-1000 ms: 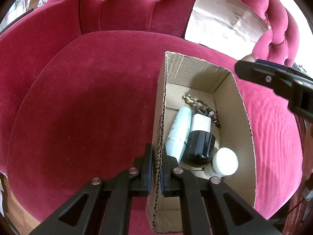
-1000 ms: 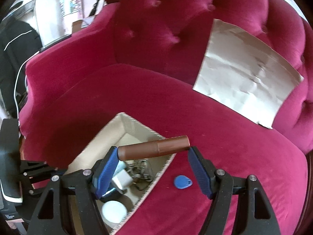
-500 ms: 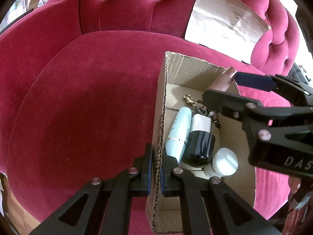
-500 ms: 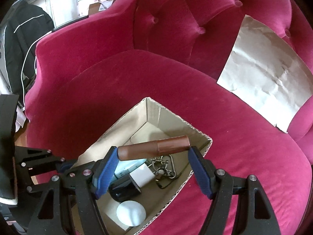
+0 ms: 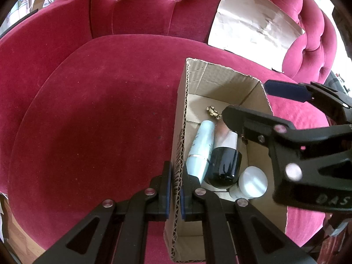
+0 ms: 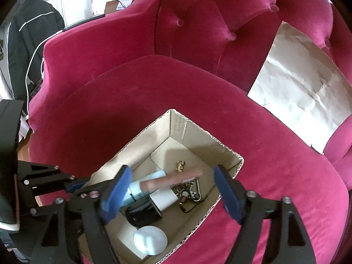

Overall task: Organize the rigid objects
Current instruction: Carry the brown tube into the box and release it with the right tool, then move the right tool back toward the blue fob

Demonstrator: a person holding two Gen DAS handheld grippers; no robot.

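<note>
An open cardboard box (image 5: 224,79) (image 6: 176,127) sits on the red velvet chair seat. My left gripper (image 5: 175,184) is shut on the box's left wall. My right gripper (image 6: 173,189) is open above the box; it also shows in the left wrist view (image 5: 248,101). A brown tube (image 6: 171,179), blurred, lies loose in the box between the open fingers, on a pale blue tube (image 5: 201,147) (image 6: 140,189), a black-and-white bottle (image 5: 224,165) (image 6: 151,206) and metal keys (image 6: 189,192). A white round lid (image 5: 253,181) (image 6: 150,239) lies near the front.
A creased sheet of paper (image 5: 253,24) (image 6: 303,92) leans on the tufted chair back at the right. The chair's left arm (image 6: 92,50) rises beside the seat. A dark jacket (image 6: 28,41) hangs beyond it.
My right gripper has opened wide and let go of the brown tube, which has dropped into the box. It also moved further over the box. My left gripper has held still.
</note>
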